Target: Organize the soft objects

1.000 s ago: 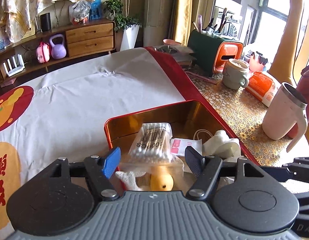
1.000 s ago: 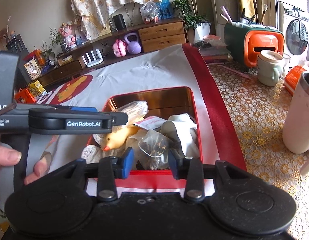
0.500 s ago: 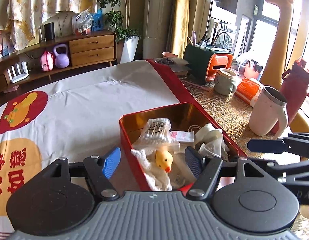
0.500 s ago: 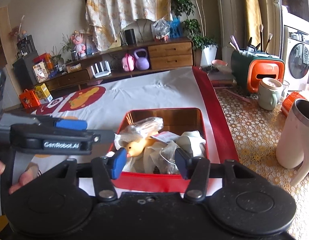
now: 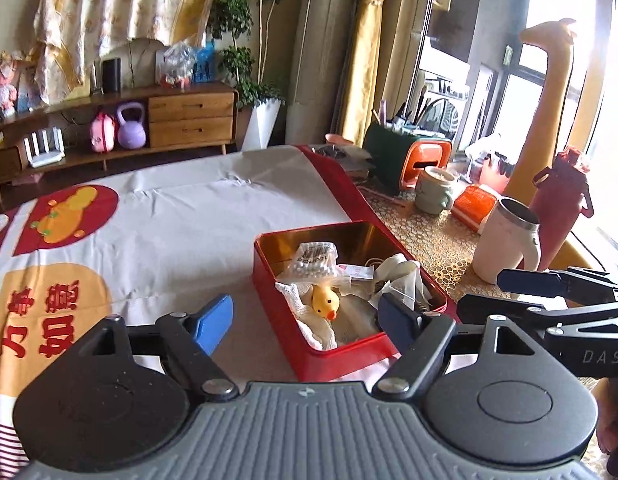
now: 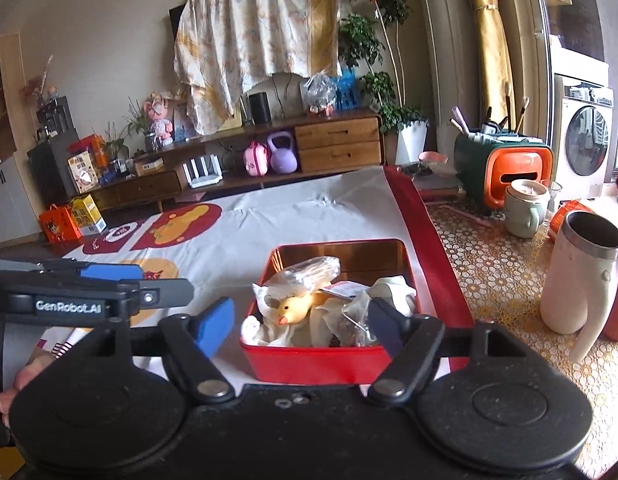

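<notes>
A red tin box (image 5: 341, 354) (image 6: 317, 364) with a gold inside stands on the white cloth. In it lie a yellow rubber duck (image 5: 326, 302) (image 6: 295, 307), a white gauze cloth (image 5: 309, 322), a bag of cotton swabs (image 5: 313, 261) (image 6: 309, 271), a small clear bag (image 6: 351, 322) and white folded items (image 5: 397, 268). My left gripper (image 5: 307, 322) is open and empty, raised in front of the box. My right gripper (image 6: 301, 324) is open and empty, also raised before the box. Each gripper shows at the edge of the other's view.
A white steel-rimmed mug (image 5: 505, 240) (image 6: 581, 276), a green cup (image 5: 435, 190), a dark red bottle (image 5: 561, 200) and a green-orange holder (image 6: 505, 172) stand on the lace mat to the right. The cloth (image 5: 169, 224) stretches left and beyond.
Both grippers have pulled back and up from the box. The right gripper has opened wider. The soft items stay in the box.
</notes>
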